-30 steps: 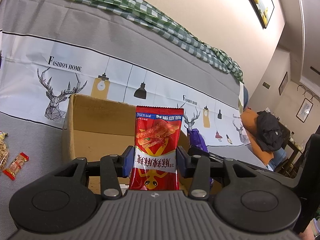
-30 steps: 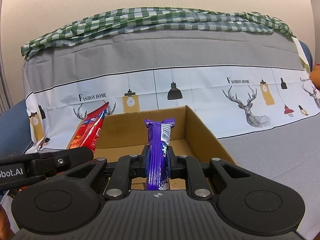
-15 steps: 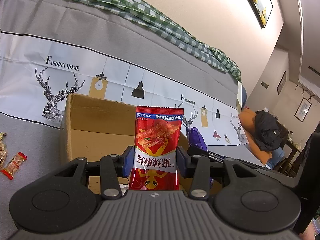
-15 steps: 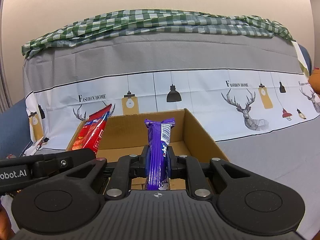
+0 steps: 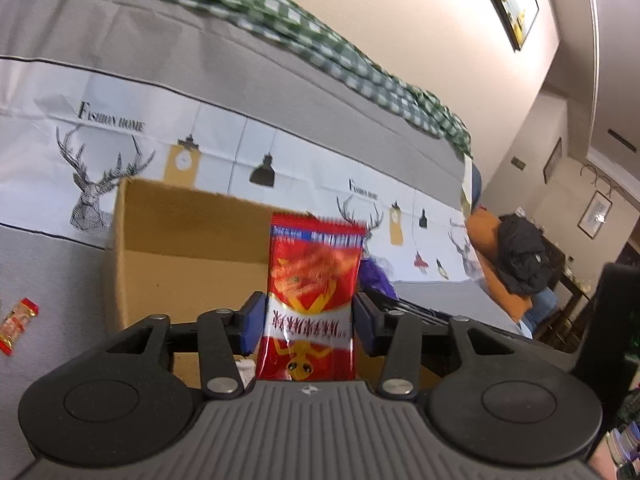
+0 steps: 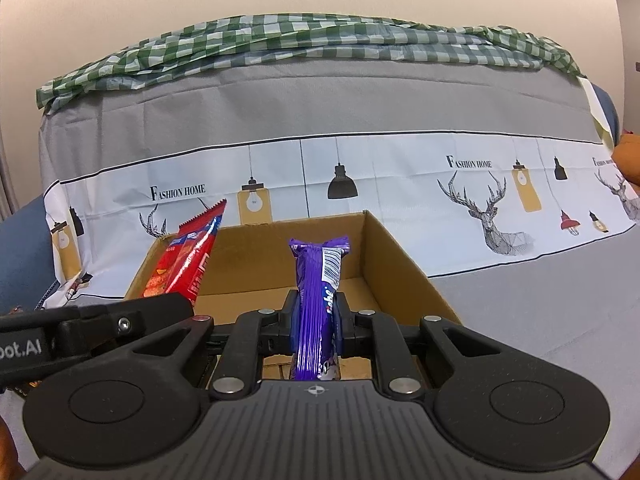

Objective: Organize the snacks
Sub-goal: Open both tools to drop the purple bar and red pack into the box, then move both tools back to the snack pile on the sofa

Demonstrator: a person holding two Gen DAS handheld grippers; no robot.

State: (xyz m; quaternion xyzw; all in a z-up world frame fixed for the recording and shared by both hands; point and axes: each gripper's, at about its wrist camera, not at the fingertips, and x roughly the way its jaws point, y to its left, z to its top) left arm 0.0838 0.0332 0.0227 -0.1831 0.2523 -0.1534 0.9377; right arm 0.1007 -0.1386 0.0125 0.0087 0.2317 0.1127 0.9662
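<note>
A red snack packet [image 5: 312, 280] stands upright between the fingers of my left gripper [image 5: 308, 316], above the open cardboard box [image 5: 180, 248]. The jaws are opening and the blue pads [image 5: 251, 322] stand just off the packet's sides. My right gripper [image 6: 316, 320] is shut on a purple snack bar [image 6: 316, 304], held upright over the same box [image 6: 400, 264]. The right wrist view also shows the red packet [image 6: 188, 260] leaning at the box's left side. A bit of the purple bar [image 5: 374, 276] peeks out behind the red packet.
The box sits on a sofa under a grey cover printed with deer and lamps [image 6: 480, 200]. A green checked cloth [image 6: 320, 40] lies along the backrest. A small red-wrapped snack [image 5: 18, 320] lies on the seat, left of the box. An orange cushion and dark jacket [image 5: 520, 260] are at the right.
The left gripper's pads have spread slightly away from the red packet, which is now blurred. The right gripper and the purple bar have kept still.
</note>
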